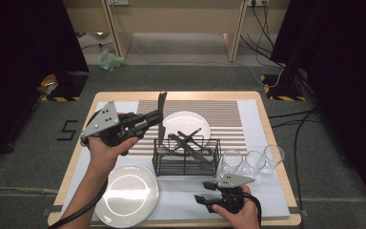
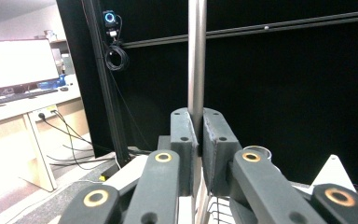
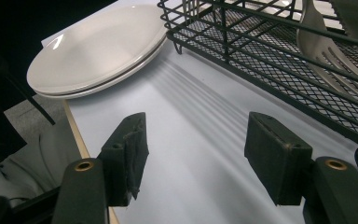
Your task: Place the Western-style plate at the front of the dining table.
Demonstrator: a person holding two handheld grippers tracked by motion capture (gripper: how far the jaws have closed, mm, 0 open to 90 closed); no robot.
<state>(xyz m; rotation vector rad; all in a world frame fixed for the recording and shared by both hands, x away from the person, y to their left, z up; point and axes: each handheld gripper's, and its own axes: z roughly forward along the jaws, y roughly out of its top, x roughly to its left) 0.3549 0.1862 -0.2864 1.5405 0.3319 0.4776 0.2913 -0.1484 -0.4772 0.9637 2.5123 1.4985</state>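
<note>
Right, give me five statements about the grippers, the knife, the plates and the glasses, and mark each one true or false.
1. The left gripper is shut on a knife held upright. True.
2. The right gripper is shut on a fork. False: its jaws stand open over the white mat with nothing between them.
3. Three clear glasses stand to the right of the wire basket. True.
4. The near plates lie inside the basket. False: they lie on the mat beside it, at the near left.
5. The basket holds no cutlery. False: cutlery lies in it.
</note>
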